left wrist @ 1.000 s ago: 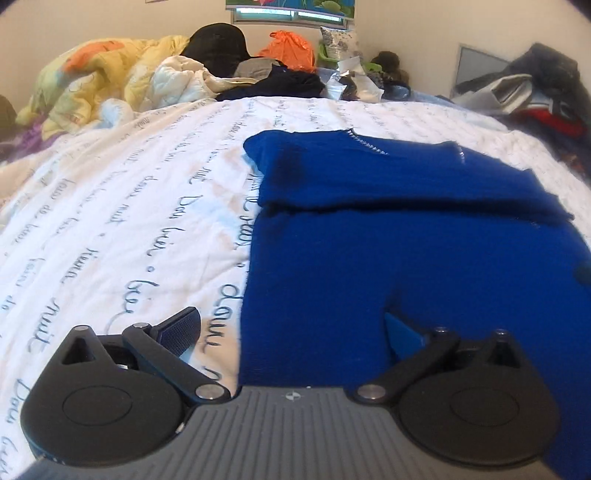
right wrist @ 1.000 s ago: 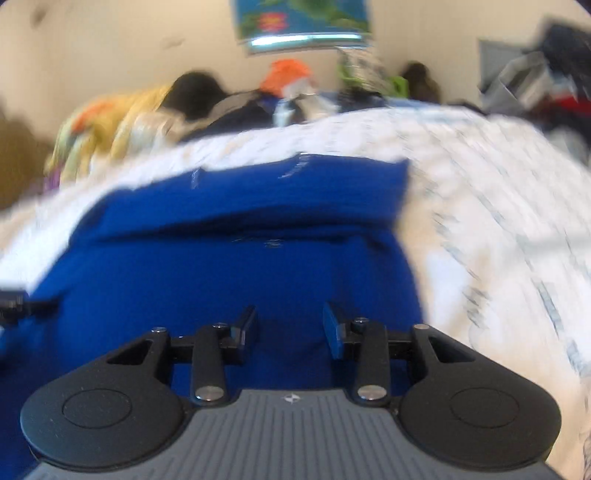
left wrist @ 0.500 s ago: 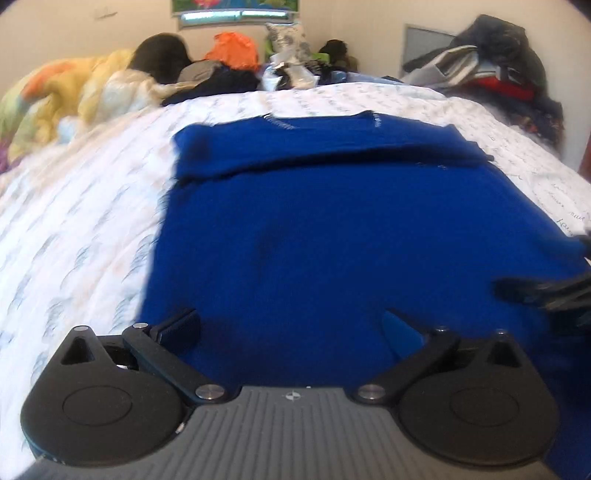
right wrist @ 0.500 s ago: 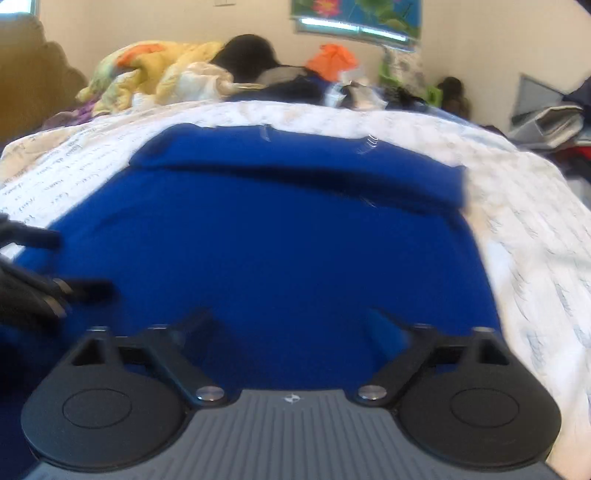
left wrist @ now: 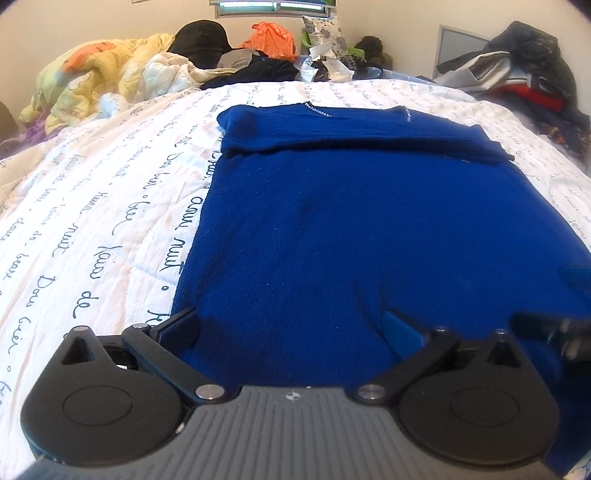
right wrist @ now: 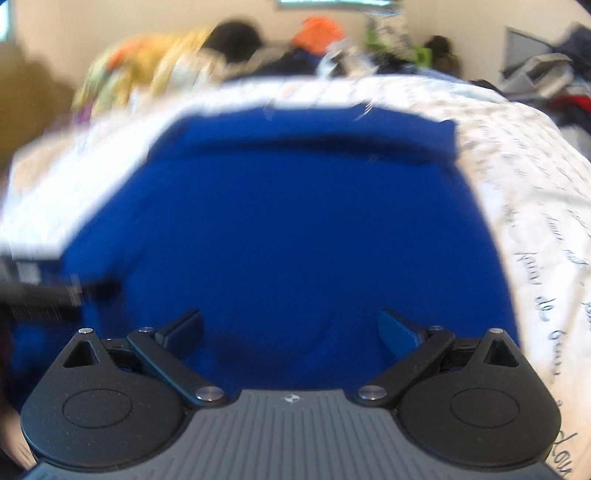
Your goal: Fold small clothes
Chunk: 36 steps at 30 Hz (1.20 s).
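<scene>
Right hand-held gripper: jaws spread wide above near hem of royal-blue knit sweater, nothing between them. Sweater flat on white script-printed quilt; far edge folded over. Left hand-held gripper blurred at left edge.

there is one blue sweater spread on one white quilt printed with script. two grippers show, the left gripper and the right gripper, each with two fingers spread wide apart. at the far end of the bed lie one yellow blanket, one black cap, one orange bag and one heap of dark clothes to the right.
</scene>
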Each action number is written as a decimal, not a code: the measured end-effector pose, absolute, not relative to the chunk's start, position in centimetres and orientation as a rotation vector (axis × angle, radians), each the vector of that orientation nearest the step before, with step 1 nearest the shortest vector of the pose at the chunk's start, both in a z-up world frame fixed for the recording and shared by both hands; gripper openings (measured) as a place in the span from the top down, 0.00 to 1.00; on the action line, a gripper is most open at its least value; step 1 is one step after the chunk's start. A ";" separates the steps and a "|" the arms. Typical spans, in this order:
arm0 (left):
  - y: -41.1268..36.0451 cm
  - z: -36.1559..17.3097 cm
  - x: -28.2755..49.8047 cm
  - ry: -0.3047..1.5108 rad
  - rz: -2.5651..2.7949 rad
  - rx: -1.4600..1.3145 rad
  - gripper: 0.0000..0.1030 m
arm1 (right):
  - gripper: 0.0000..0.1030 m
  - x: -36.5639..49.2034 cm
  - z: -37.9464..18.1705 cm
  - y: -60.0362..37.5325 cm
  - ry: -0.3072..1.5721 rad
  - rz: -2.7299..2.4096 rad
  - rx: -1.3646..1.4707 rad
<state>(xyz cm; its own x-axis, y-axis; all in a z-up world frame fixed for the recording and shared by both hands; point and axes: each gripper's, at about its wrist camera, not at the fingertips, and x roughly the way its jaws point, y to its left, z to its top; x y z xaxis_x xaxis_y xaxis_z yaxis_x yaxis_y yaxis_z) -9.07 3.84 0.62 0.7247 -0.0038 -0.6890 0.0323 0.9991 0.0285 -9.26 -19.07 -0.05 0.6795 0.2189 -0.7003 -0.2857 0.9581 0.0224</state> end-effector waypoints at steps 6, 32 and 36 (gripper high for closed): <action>3.5 1.4 -10.8 0.795 -0.046 0.027 0.04 | 0.00 -12.4 -0.1 -21.0 0.718 0.323 -0.099; -0.9 0.7 3.3 0.709 -0.092 0.296 0.00 | 0.00 4.1 3.5 -19.8 0.773 0.186 -0.093; 3.6 0.0 3.0 0.720 -0.144 0.115 0.00 | 0.00 4.1 1.1 -22.6 0.700 0.243 -0.060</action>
<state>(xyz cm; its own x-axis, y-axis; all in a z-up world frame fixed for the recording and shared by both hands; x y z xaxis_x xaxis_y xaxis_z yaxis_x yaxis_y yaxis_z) 2.95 3.62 -0.04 0.7424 -0.0917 -0.6636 0.1710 0.9837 0.0553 4.13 -22.57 1.09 0.7377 0.2010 -0.6445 -0.2411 0.9701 0.0266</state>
